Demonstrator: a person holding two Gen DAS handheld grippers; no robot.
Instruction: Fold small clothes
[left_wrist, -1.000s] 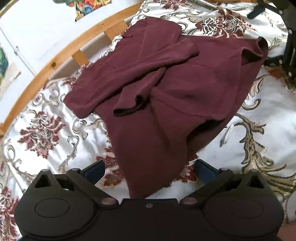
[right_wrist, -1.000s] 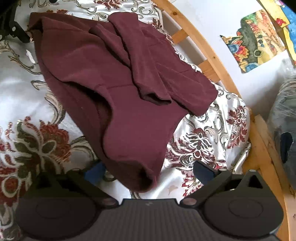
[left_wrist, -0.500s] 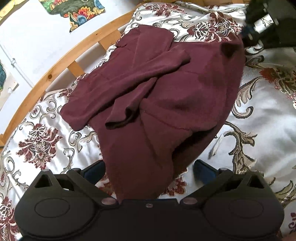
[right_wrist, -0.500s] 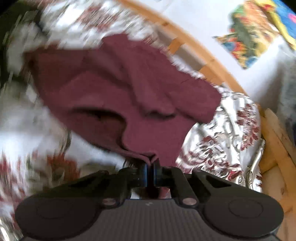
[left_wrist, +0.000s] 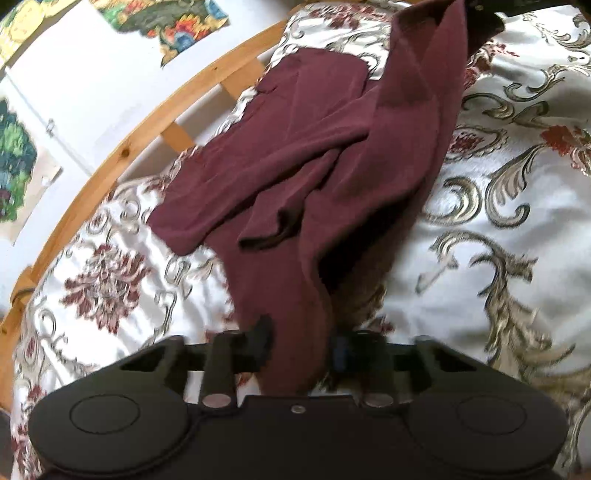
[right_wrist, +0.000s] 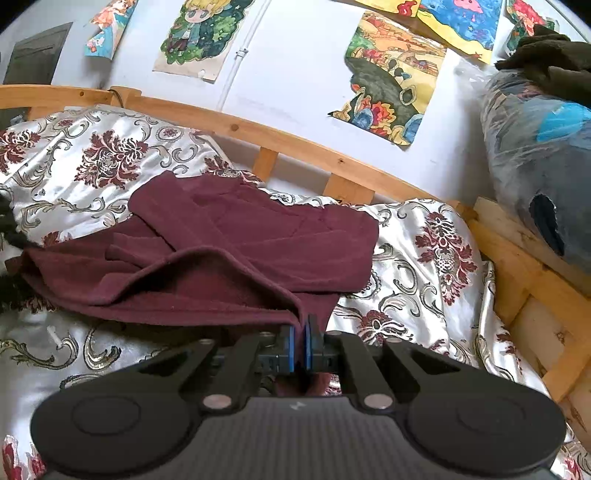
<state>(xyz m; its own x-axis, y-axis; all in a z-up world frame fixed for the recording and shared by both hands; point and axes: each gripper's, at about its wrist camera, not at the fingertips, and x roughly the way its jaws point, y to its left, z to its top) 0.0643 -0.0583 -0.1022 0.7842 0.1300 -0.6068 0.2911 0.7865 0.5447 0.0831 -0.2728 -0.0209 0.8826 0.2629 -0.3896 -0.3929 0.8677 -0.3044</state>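
The right gripper (right_wrist: 300, 345) pinches one bottom corner of the maroon shirt (right_wrist: 236, 251), raised off the bed (right_wrist: 424, 258). The left gripper (left_wrist: 301, 345), whose jaws have just been closing, clamps the other corner. The shirt stretches away from both toward the wooden rail (right_wrist: 295, 142), its long axis pointing there.

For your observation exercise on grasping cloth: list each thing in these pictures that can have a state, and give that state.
Maroon garment: crumpled on the bedspread, one corner lifted.
Right gripper: shut on the garment's corner.
Left gripper: jaws have just been closing, pinching another corner.
Bedspread: spread out, wrinkled.
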